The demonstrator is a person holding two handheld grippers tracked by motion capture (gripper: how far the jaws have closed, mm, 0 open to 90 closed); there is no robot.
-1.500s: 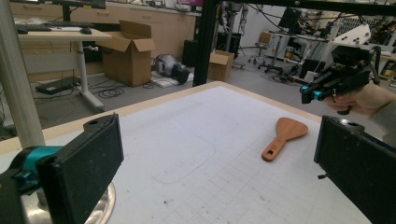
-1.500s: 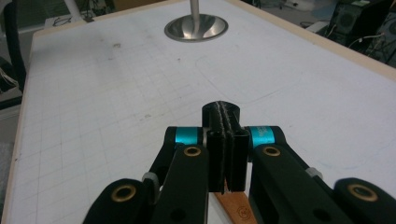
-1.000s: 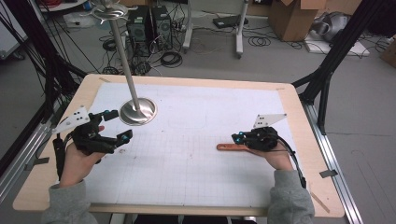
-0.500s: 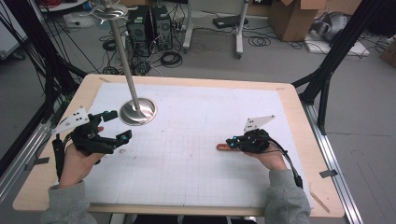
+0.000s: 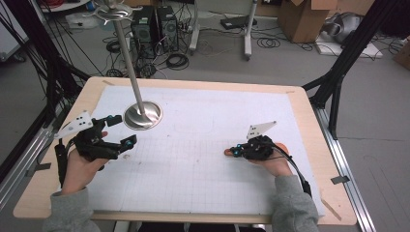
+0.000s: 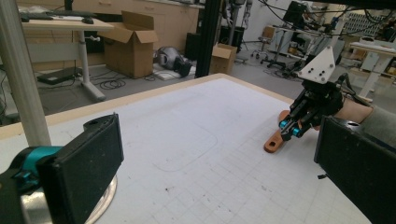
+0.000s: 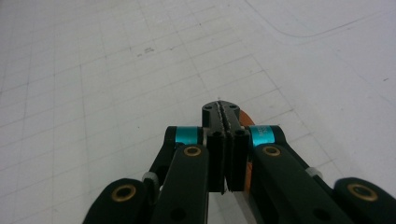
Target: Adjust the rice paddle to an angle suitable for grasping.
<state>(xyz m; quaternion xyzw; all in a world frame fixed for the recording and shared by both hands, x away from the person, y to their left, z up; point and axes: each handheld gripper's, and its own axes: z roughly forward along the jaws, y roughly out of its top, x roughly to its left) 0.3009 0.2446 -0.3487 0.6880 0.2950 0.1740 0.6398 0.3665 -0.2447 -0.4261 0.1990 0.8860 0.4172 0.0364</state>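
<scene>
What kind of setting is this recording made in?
Most likely a robotics lab or workshop: a framed work table with a white grid mat, desktop computer towers and loose cables on the floor, and cardboard boxes beside benches.

The left gripper [image 6: 210, 172] holds its two black jaws wide apart — nothing sits between them. Behind the near jaw, a metal pole [image 6: 21, 74] rises from a round steel base [image 6: 105, 203] on the white gridded mat [image 6: 196, 140]. Far from the pole, across the mat, the right gripper [image 6: 287, 130] points down at an orange-brown wooden handle [image 6: 274, 141] — its jaws look closed.
</scene>
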